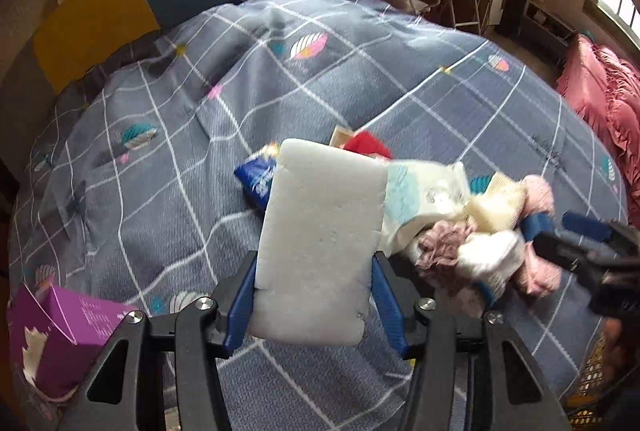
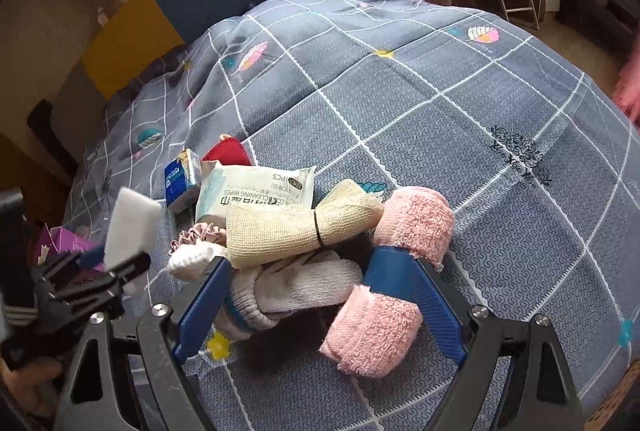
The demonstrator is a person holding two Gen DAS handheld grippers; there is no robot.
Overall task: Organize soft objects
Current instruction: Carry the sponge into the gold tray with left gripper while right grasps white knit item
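left tool (image 1: 314,295) pinching white sponge (image 1: 320,231), long axis upright | purple box (image 1: 60,335) lower-left, nearest | right tool (image 2: 320,295) spread over sock (image 2: 296,287)

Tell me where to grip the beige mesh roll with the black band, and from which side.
Grip the beige mesh roll across its narrow waist at the black band, coming from above. It lies roughly level on top of the pile, and the cinched middle looks narrower and firmer than its flared ends.
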